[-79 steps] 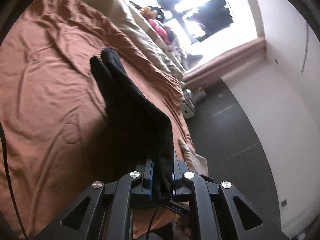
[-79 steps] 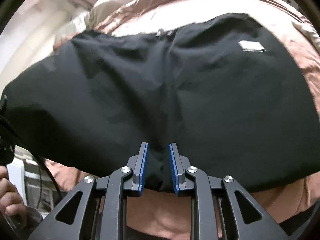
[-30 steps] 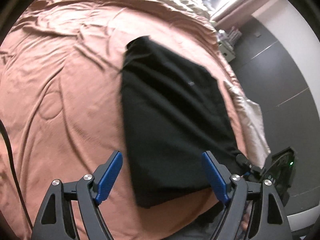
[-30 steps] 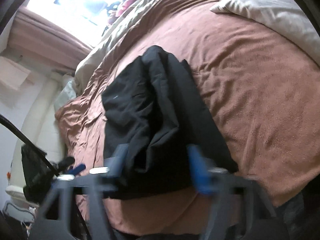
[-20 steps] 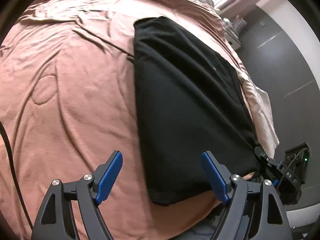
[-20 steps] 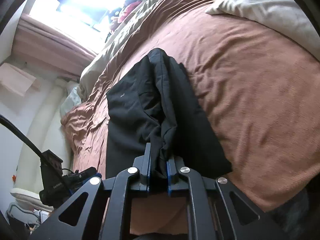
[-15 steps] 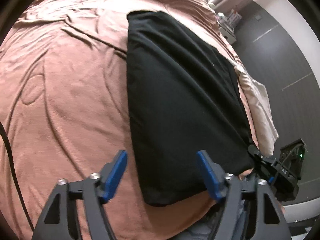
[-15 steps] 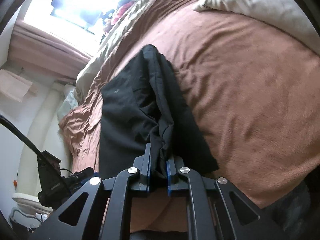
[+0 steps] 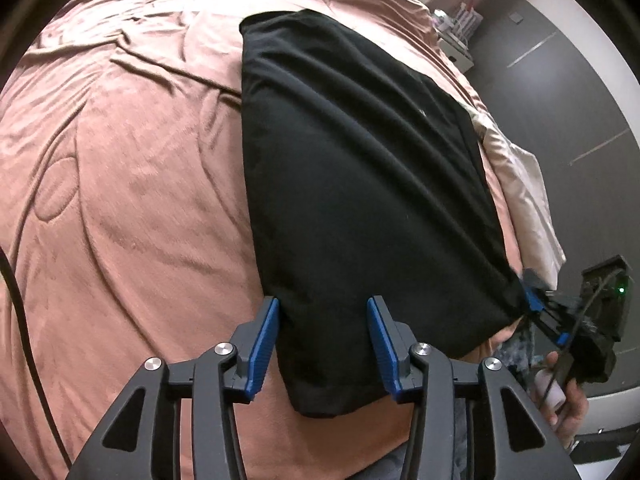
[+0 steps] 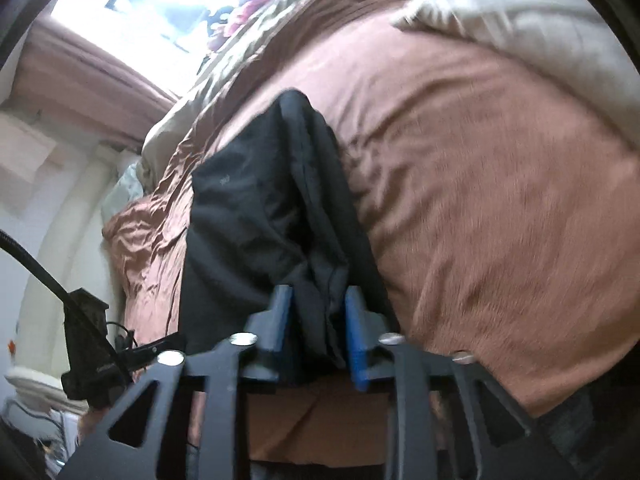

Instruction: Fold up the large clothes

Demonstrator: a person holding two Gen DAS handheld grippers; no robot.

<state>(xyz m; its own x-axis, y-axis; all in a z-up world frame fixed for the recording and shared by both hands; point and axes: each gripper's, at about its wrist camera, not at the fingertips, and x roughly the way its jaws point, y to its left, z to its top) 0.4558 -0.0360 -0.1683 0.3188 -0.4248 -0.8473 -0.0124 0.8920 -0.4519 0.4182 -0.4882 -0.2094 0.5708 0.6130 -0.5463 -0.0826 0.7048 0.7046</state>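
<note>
Since the earlier frame the black garment (image 9: 360,184) is laid folded on the bed (image 9: 120,200), the right hand-held gripper (image 10: 318,320) has just been opened off its 6 o'clock edge, the left hand-held gripper (image 9: 324,344) is being narrowed half-wide around the near corner, and further folds are judged left.

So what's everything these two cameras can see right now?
Folded black cloth garment: one, black, flat on the bed near its front edge.
Rumpled brown bed cover: one, reddish brown, spread across the bed under the garment.
Beige pillow: one, pale beige, at the far right in the right view.
Dark grey floor: dark grey, right of the bed.
Left gripper: one, black with blue pads, jaws have just been closing either side of the garment's near corner, not pressing.
Right gripper: one, same colours, jaws just opened, bunched fabric between them.
Hand: one, holding the right gripper's handle.
</note>
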